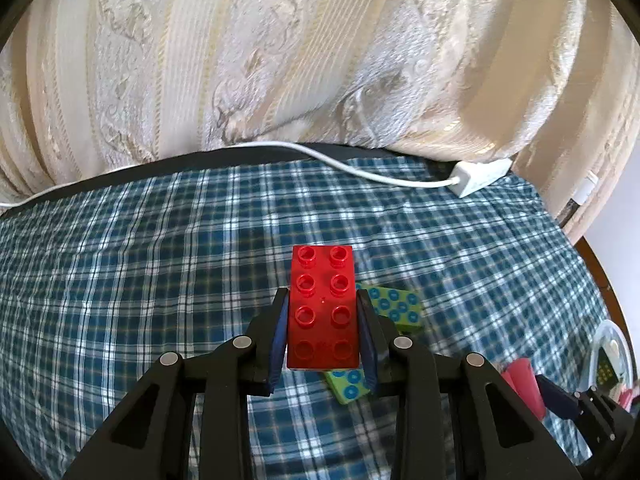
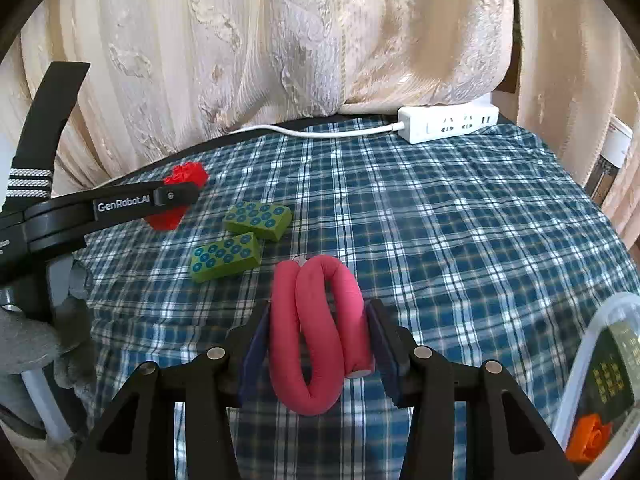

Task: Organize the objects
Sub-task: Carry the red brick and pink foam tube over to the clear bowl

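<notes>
1. Currently the left gripper [image 1: 322, 332] is clamped on a red brick [image 1: 323, 306], its blue pads pressing the two long sides near the brick's near end. More than half the brick juts out past the pads toward the upper middle of the left wrist view, so a quick swing could lever it loose.
2. The brick seems to be held clear of the checked cloth [image 1: 160, 260], right above two green blocks [image 1: 394, 308] at centre frame. If it slipped it would likely land on them and knock them out of line.
3. The right gripper [image 2: 318, 340] squeezes a folded pink foam roll [image 2: 318, 332] at the lower middle of the right wrist view. Foam is springy; I judge that the fold could work itself free, and the loop hanging below the pads might catch on the cloth.
4. A clear plastic box [image 2: 600, 344] sits at the lower right edge of the right wrist view, with an orange brick [image 2: 588, 438] already in it. If that is where things go, both loads head for one opening and the grippers could bump.
5. A white power strip [image 2: 450, 122] and its cord [image 2: 320, 132] lie along the top of the cloth, well away from the grippers, so they are a snag only on a long reach.
</notes>
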